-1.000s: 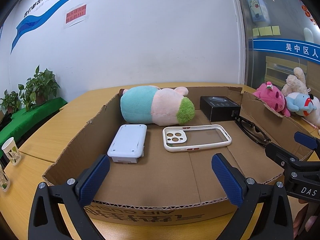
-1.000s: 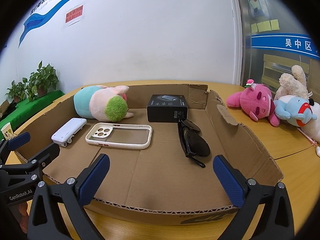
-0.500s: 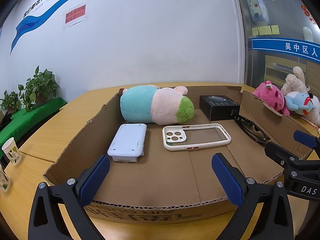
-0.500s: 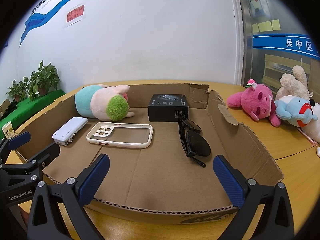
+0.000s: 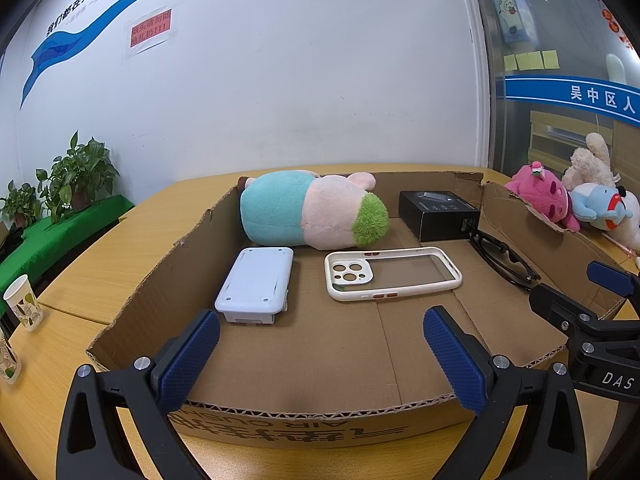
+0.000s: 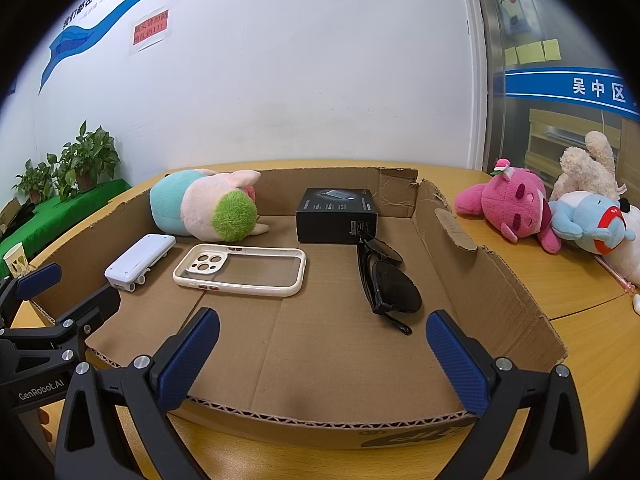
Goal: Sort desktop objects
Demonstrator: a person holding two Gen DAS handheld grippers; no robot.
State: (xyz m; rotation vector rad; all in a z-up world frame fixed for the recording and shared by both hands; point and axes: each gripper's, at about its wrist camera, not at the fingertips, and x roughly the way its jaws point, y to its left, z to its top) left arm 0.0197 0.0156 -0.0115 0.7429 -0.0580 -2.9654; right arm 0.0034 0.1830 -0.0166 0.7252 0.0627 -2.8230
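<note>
"DAS" is printed in white on the black body of the right hand-held gripper [image 5: 592,280], and "GenRobot.AI" on the body of the left hand-held gripper [image 6: 38,276]. On the blue band [image 5: 572,96] across the glass partition, the white characters "吴中区人" are read. "AIR" is seen upside down on the near outer wall of the cardboard box [image 5: 296,428]. The red notice [image 5: 151,29] and the blue wall lettering [image 5: 80,12] are too small to be read with certainty.

Phone case [image 5: 390,274] left of sunglasses [image 6: 386,280]
</note>
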